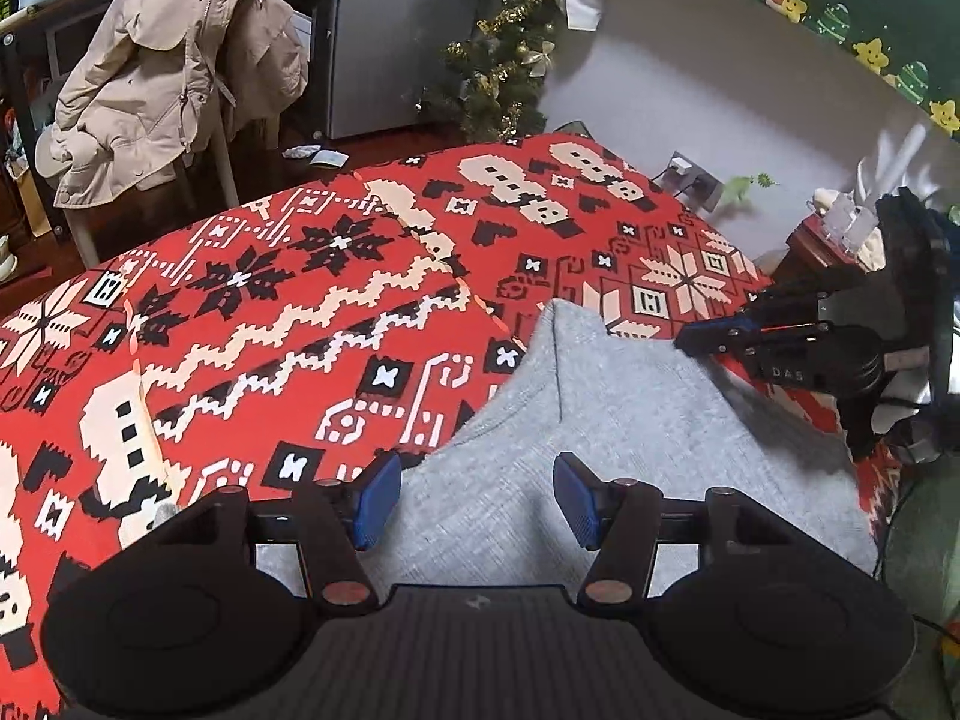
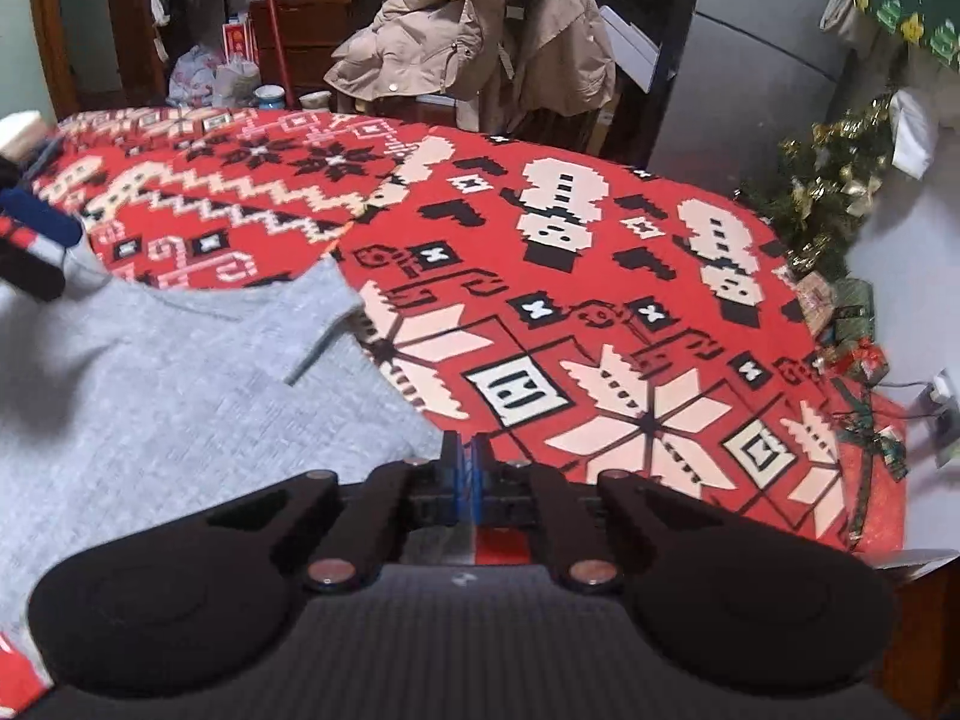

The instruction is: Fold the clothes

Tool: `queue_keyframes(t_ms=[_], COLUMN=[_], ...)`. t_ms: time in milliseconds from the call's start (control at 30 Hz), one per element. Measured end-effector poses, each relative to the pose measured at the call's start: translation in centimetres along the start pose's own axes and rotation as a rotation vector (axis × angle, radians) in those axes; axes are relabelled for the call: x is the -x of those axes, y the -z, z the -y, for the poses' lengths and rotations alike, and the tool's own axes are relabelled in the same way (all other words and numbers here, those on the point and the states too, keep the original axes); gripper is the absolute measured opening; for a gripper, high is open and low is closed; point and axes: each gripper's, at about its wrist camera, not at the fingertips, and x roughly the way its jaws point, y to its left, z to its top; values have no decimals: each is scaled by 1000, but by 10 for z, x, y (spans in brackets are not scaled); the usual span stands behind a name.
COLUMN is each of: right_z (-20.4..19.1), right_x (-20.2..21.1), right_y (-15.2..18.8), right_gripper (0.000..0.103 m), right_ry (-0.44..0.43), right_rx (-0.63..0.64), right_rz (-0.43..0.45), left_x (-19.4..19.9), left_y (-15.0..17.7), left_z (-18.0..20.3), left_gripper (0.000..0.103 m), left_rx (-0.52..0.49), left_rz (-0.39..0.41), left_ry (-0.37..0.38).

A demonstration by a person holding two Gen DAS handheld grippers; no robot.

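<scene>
the left wrist view alone shows a wall socket (image 1: pixel 690 177) with a plug beyond the far edge of the red patterned cloth (image 1: pixel 288 312), and the right gripper (image 1: pixel 690 341) seen from the side with its tips at the grey garment's (image 1: pixel 600 438) right edge. the right wrist view alone shows cluttered shelves (image 2: pixel 288 6) behind the beige coat (image 2: pixel 480 36) on a chair, and small wrapped gifts (image 2: pixel 852 330) under the little tinselled tree (image 2: pixel 834 180). the grey garment lies flat on the red cloth. the left gripper (image 1: pixel 477 501) hovers over its middle with blue pads (image 1: pixel 378 498) spread apart, nothing between them. the right gripper's pads are pressed together at the garment's side edge; whether cloth is pinched there cannot be told.
</scene>
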Motion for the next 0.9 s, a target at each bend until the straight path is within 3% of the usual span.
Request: queue_keyframes(t_ms=[167, 400, 600, 633, 733, 900], right_z=[26, 49, 42, 39, 24, 22], right_x=[43, 110, 121, 120, 114, 112], right_y=[8, 78, 124, 126, 131, 119], right_gripper=[20, 24, 25, 25, 5, 4], right_ry=[-22, 74, 85, 86, 102, 201], right_rx=[-141, -208, -243, -232, -142, -60], right_rz=[58, -28, -65, -68, -74, -59], left_x=[23, 63, 86, 90, 101, 119], left_y=[10, 42, 71, 75, 85, 98], left_z=[-4, -20, -31, -33, -39, -54], left_gripper=[56, 58, 58, 58, 58, 58], left_rx=[17, 111, 193, 202, 219, 274], left_rz=[14, 51, 58, 58, 61, 70], left_ry=[-22, -48, -93, -104, -135, -178])
